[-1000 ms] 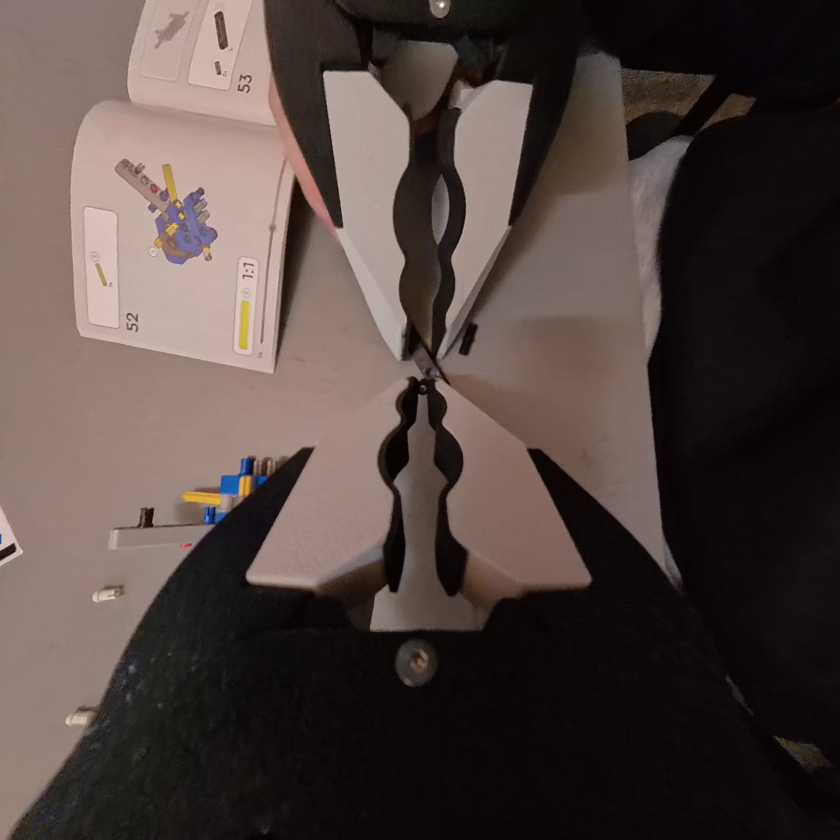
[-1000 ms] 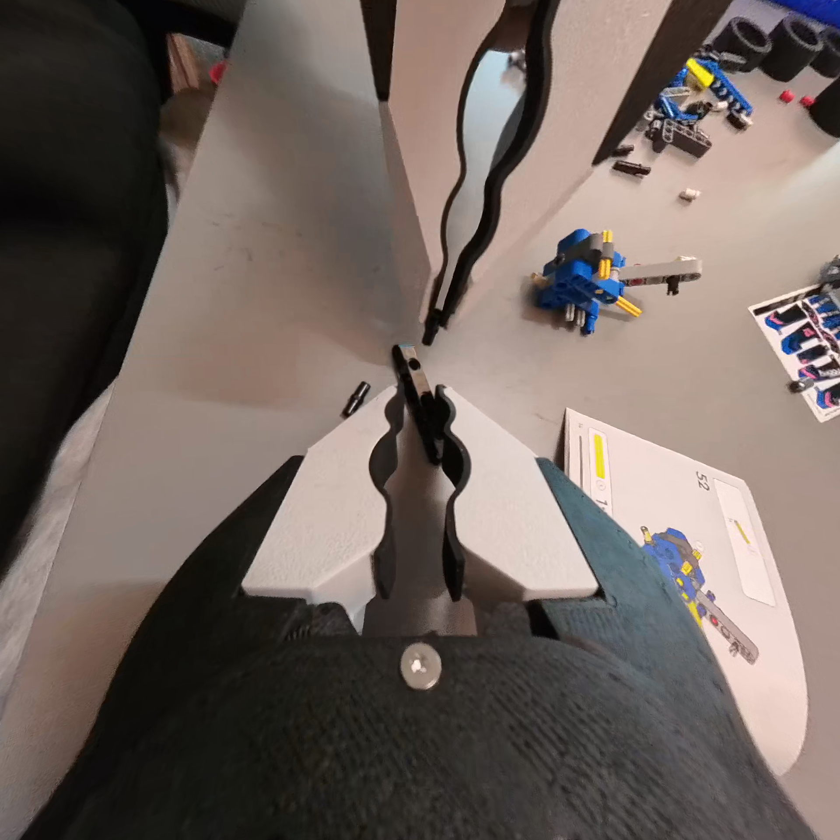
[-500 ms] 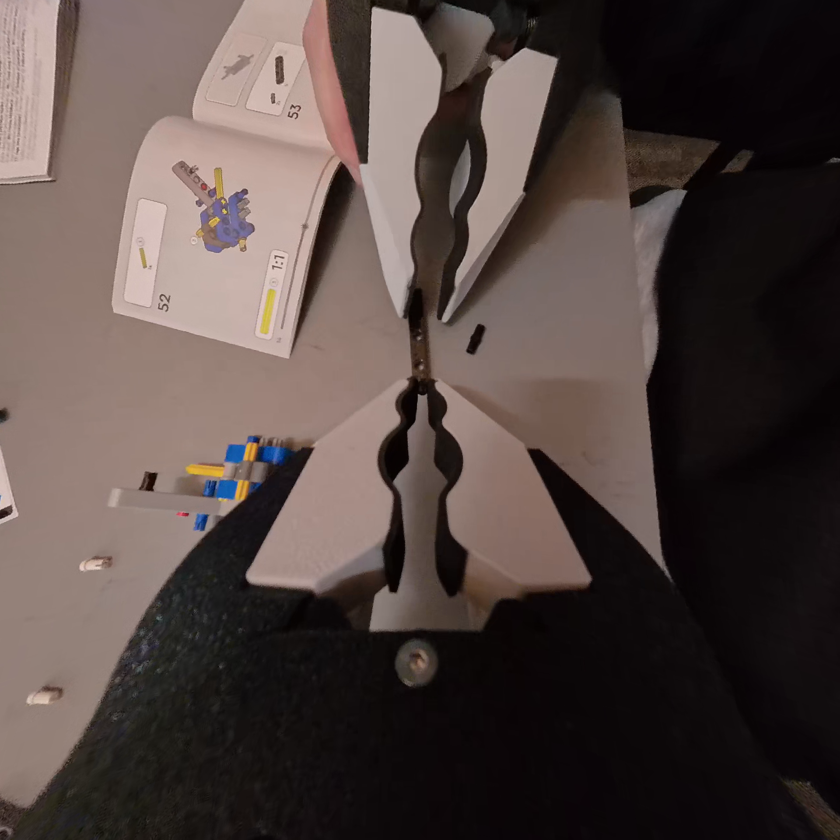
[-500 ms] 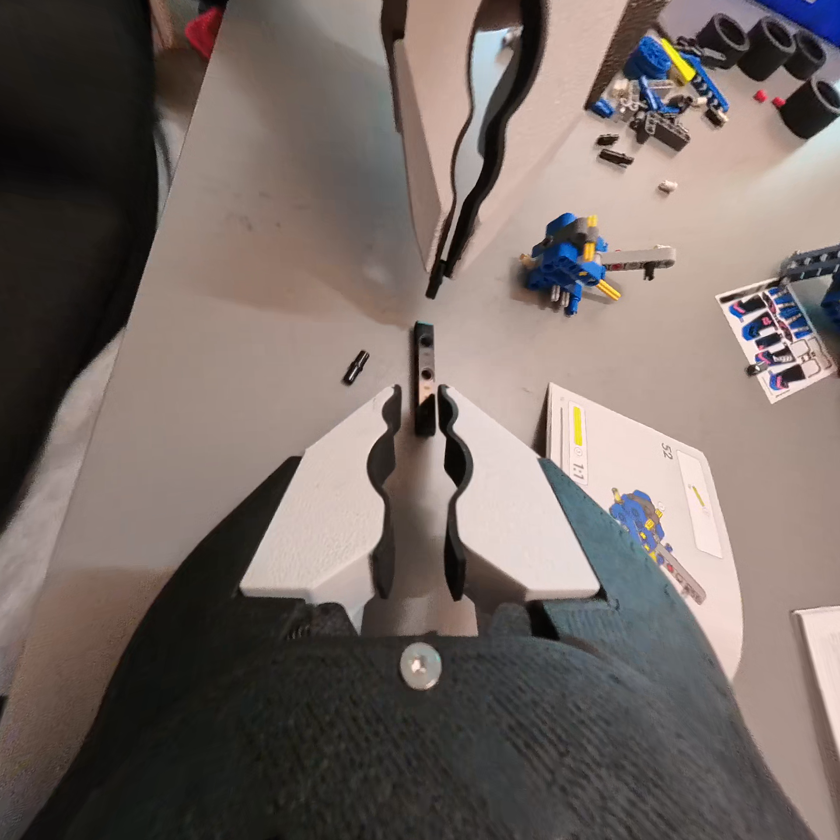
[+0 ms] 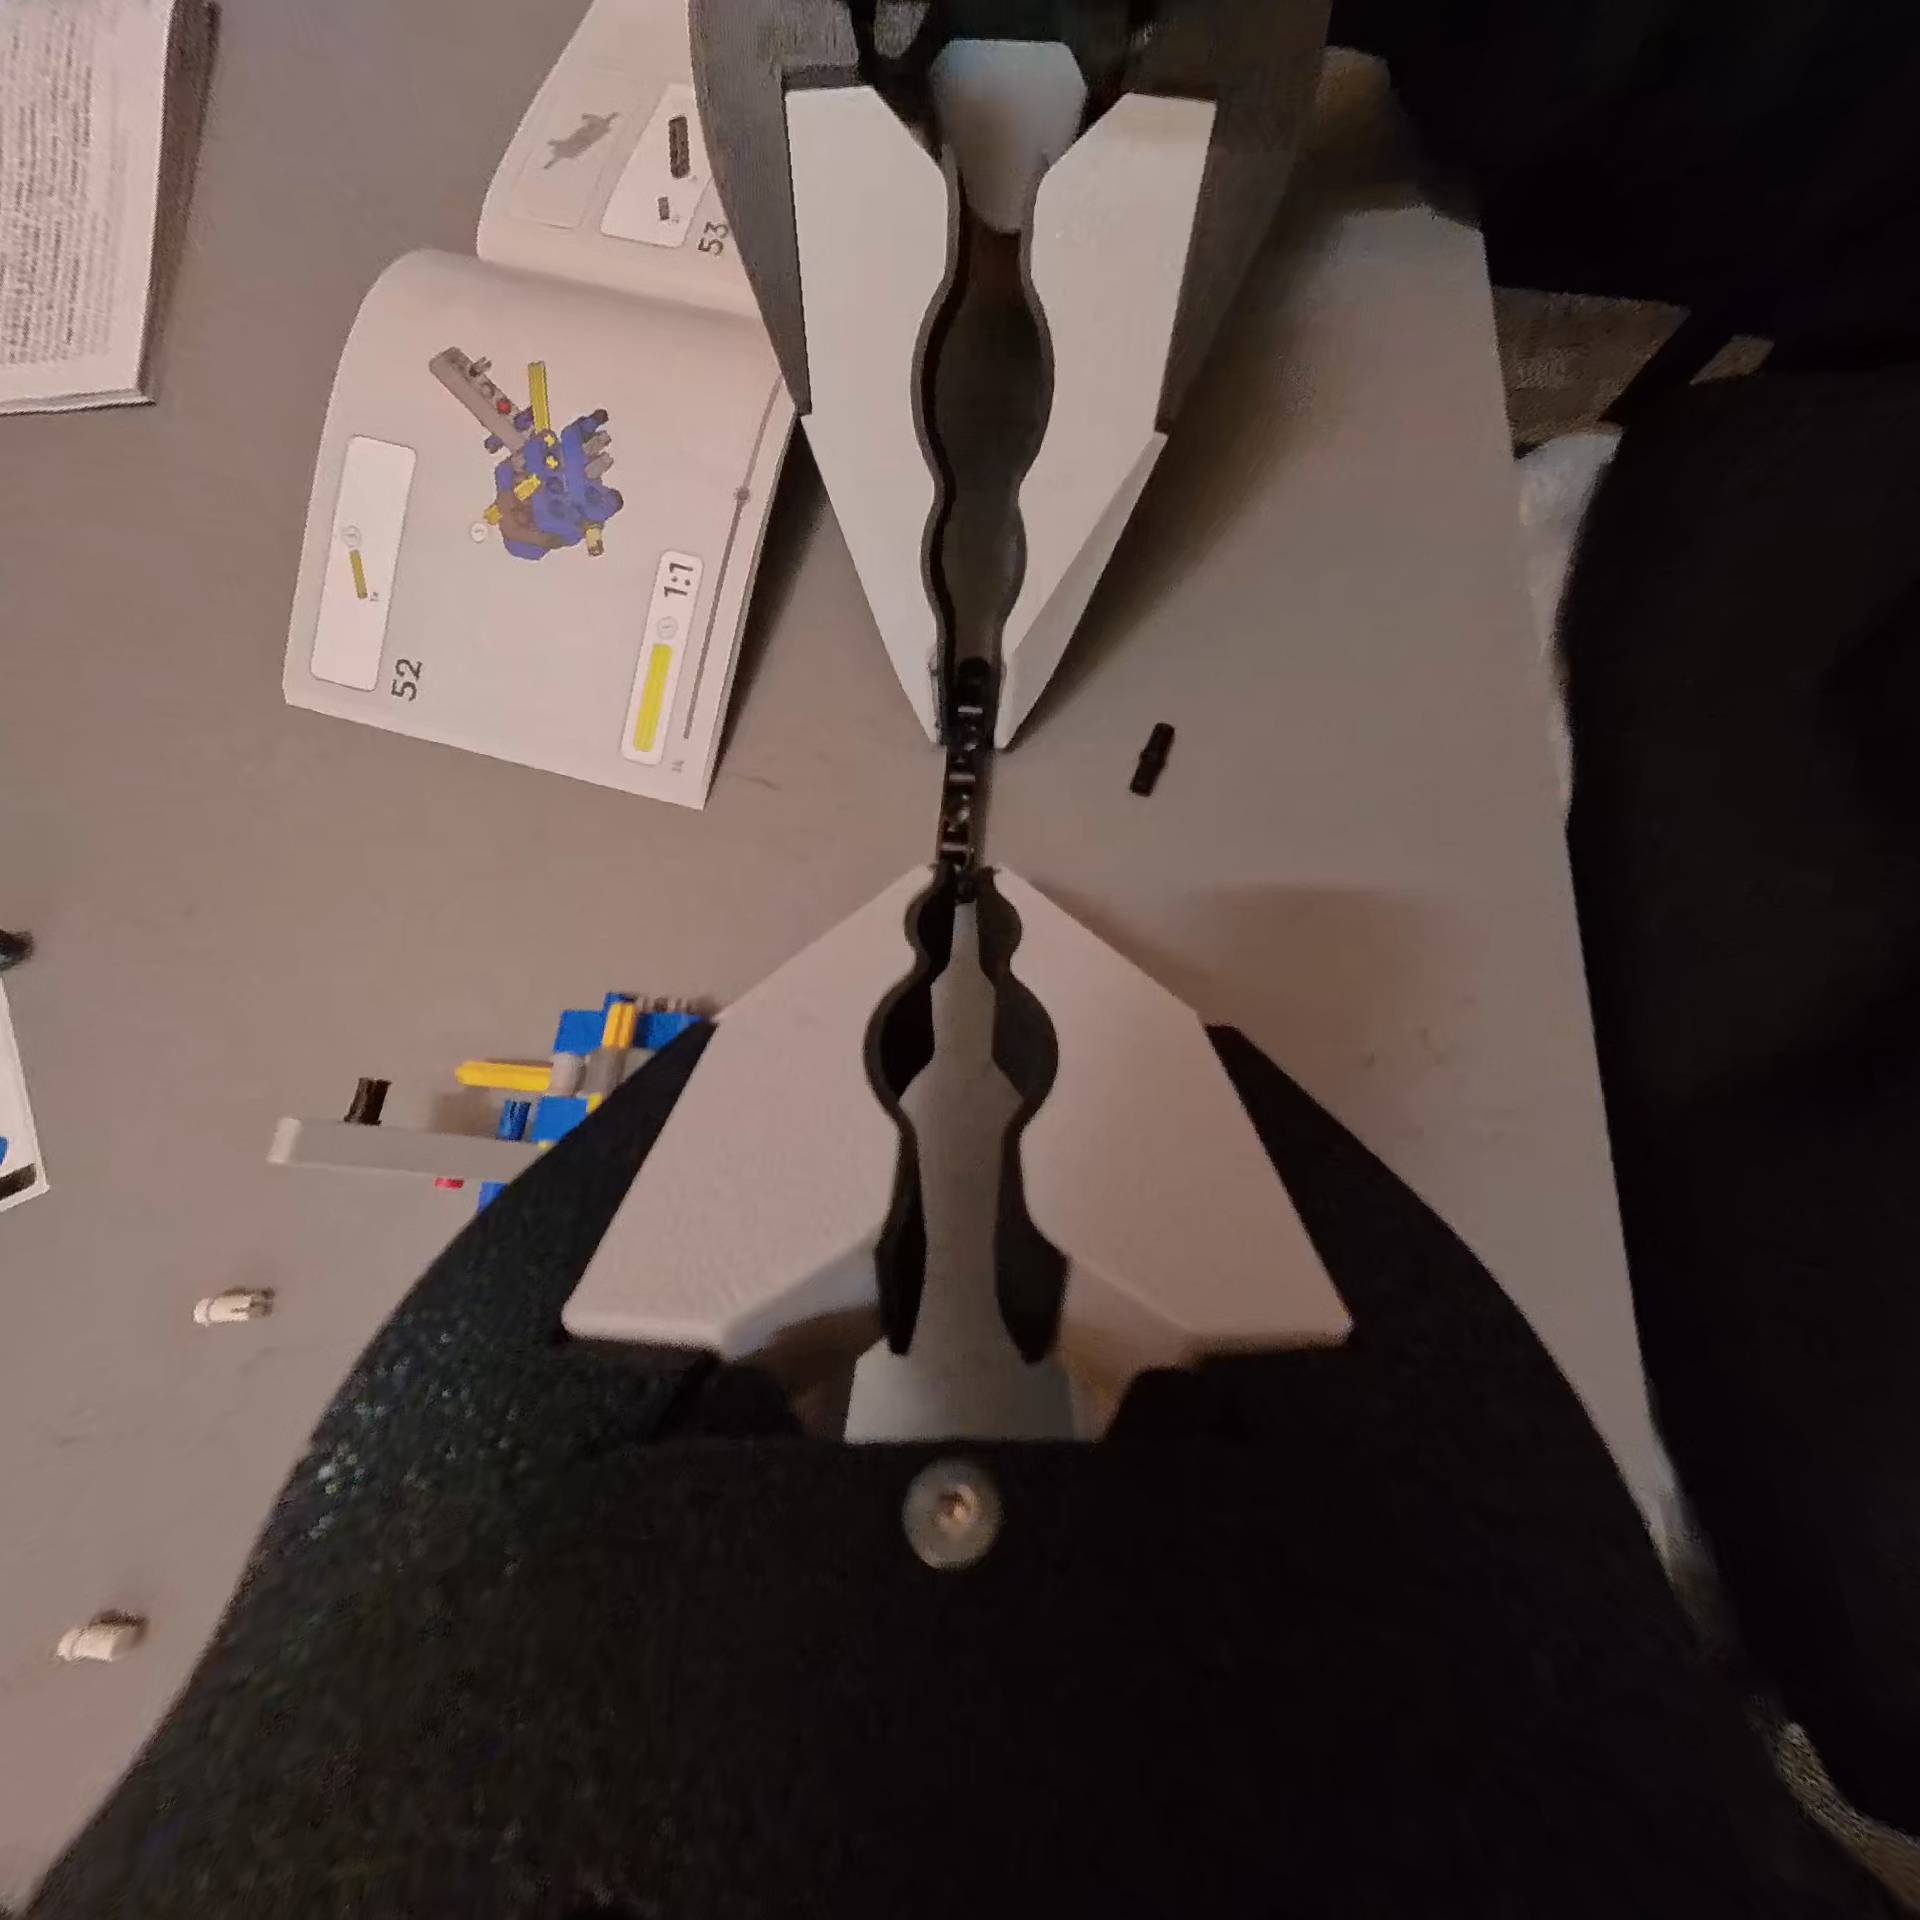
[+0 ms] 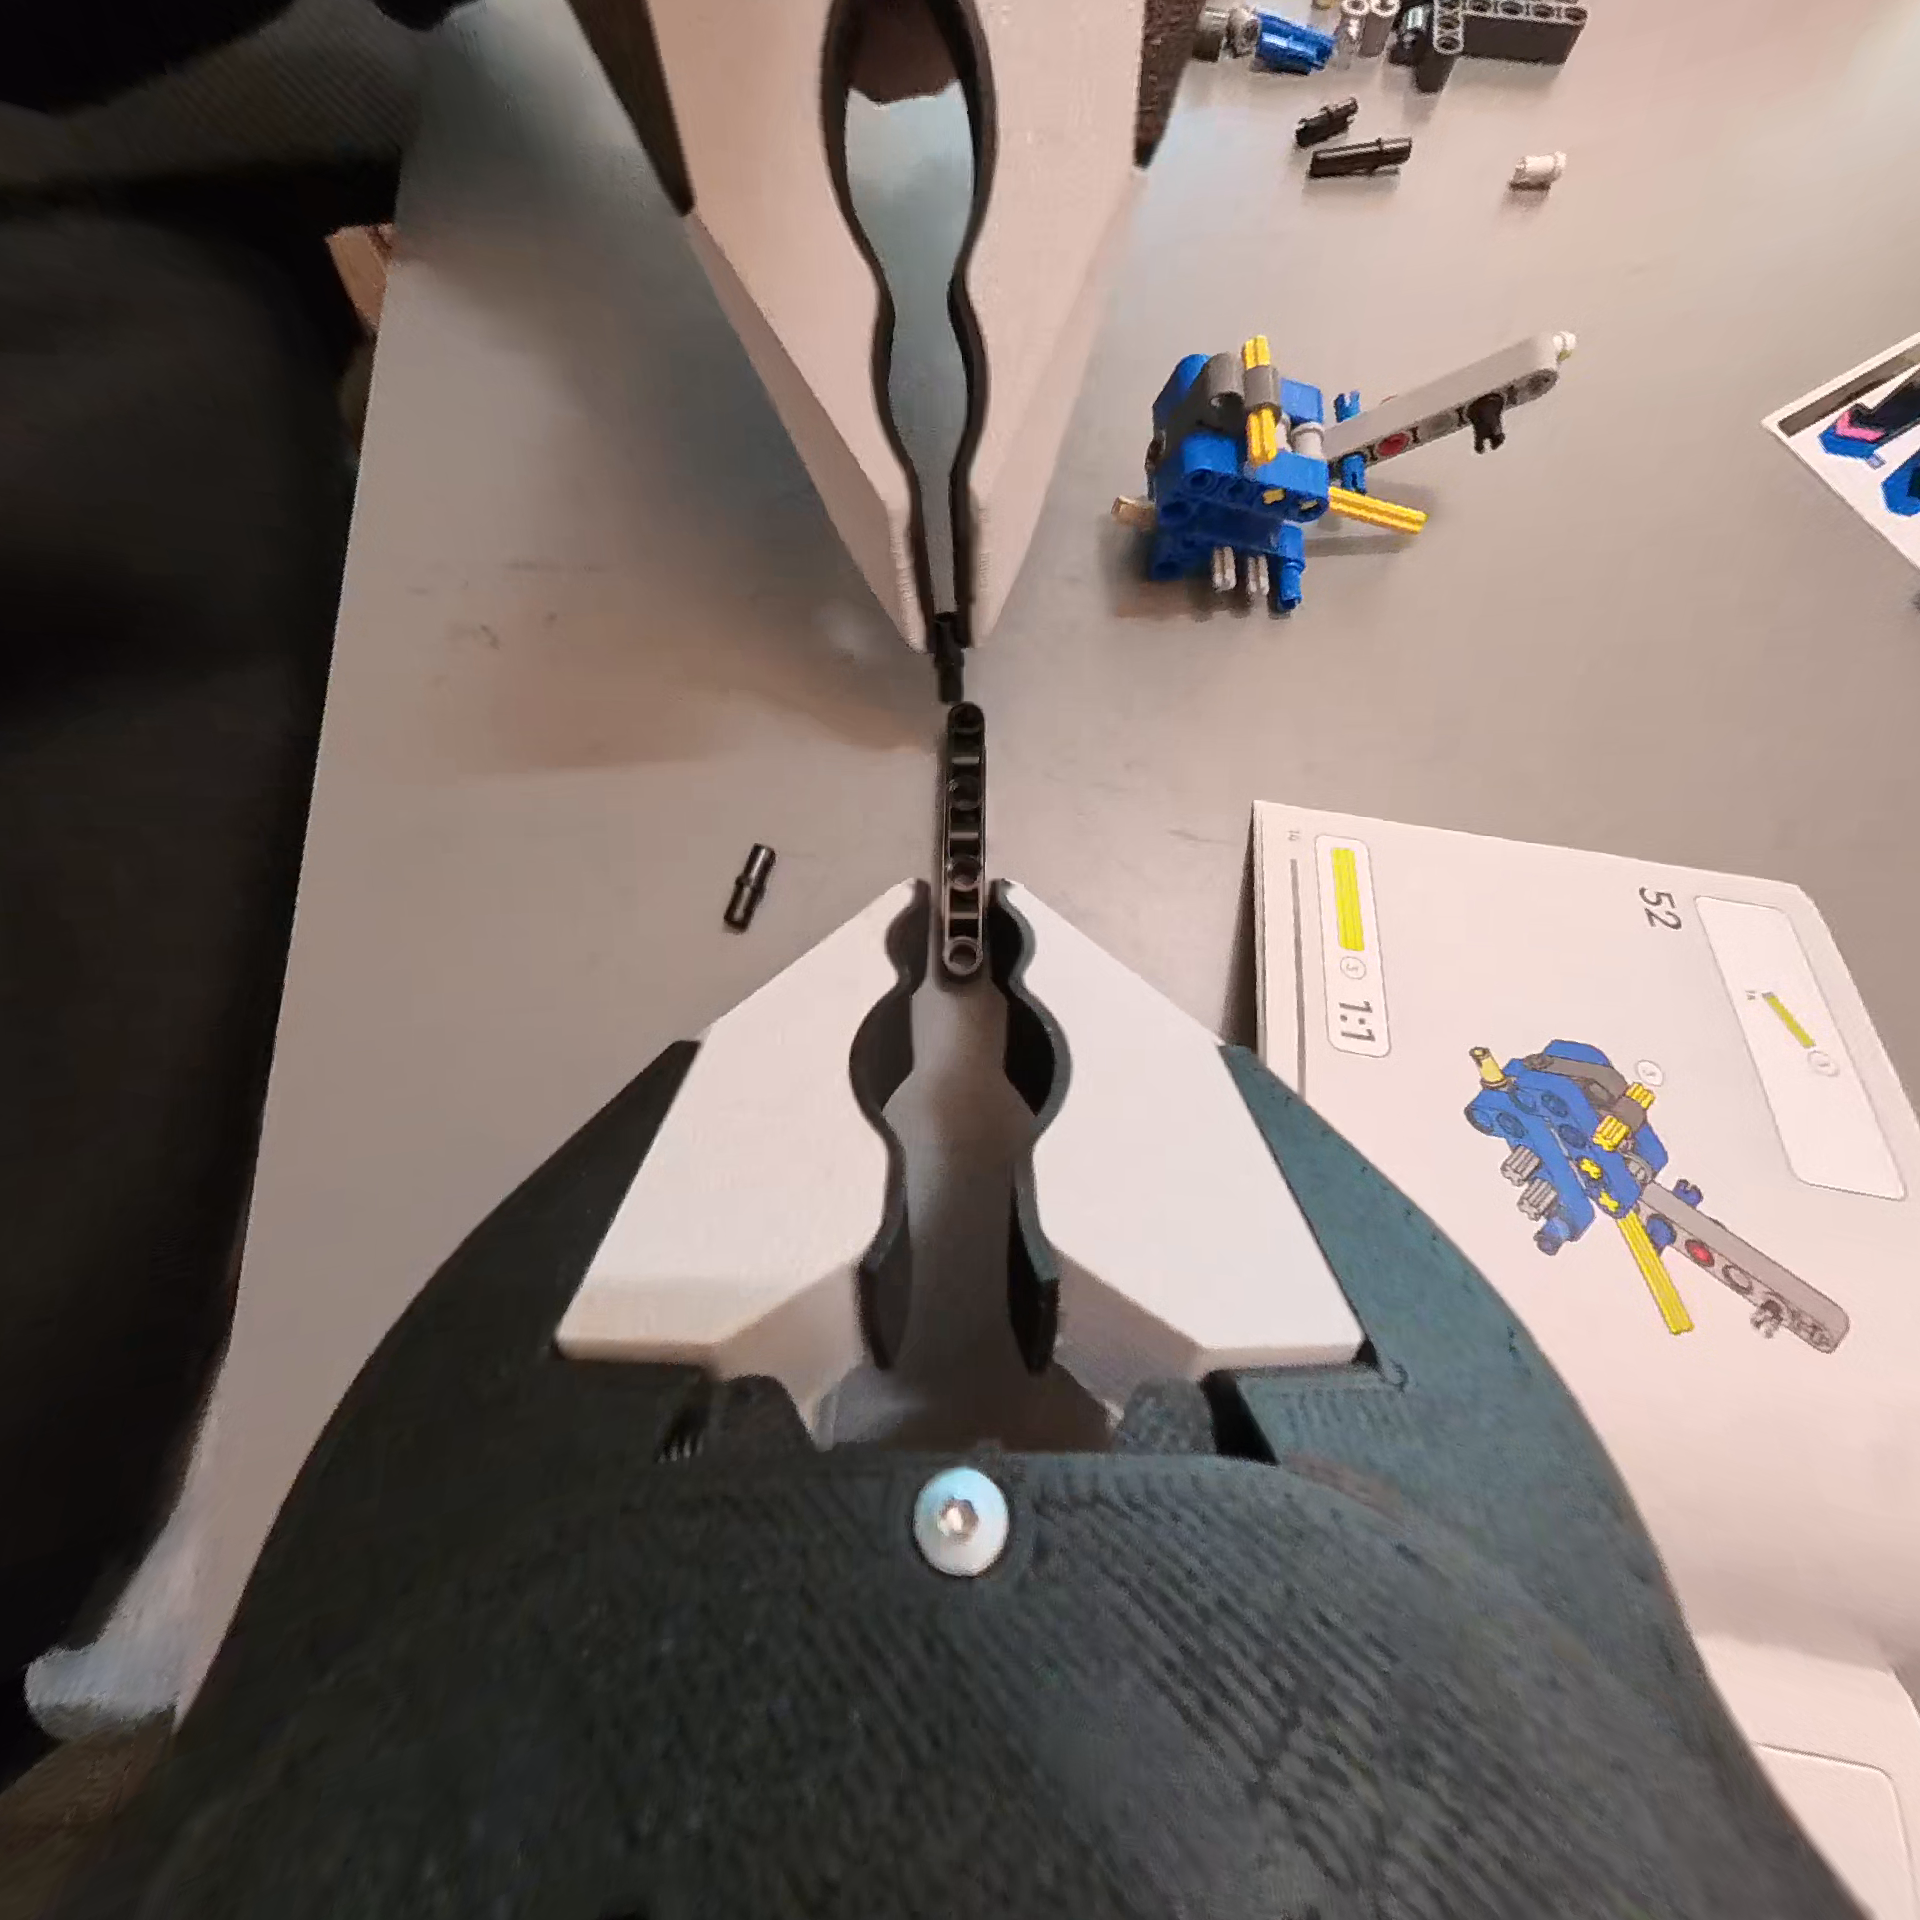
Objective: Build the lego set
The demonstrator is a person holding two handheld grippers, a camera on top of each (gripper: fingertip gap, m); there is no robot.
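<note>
The right claw [image 6: 956, 894] and left claw [image 6: 948, 634] face each other tip to tip over the flat grey table [image 6: 582, 582]. A black holed lego beam [image 6: 962, 831] sits between the right claw's tips, reaching toward a short black pin [image 6: 948, 660] in the left claw's tips; whether they touch is unclear. In the right wrist view, a loose small black connector peg [image 6: 750, 885] lies left of the beam, the blue-and-yellow lego assembly with a grey arm [image 6: 1278, 468] right and behind, and the open paper instruction booklet [image 6: 1558, 1039] right, nearer the camera.

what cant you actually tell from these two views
- Left wrist view: the left claw hides its black pin's tip and how near the black beam it is.
- Left wrist view: the blue assembly is half hidden behind the claw body.
- Right wrist view: the parts pile is cut off by the top edge.
</note>
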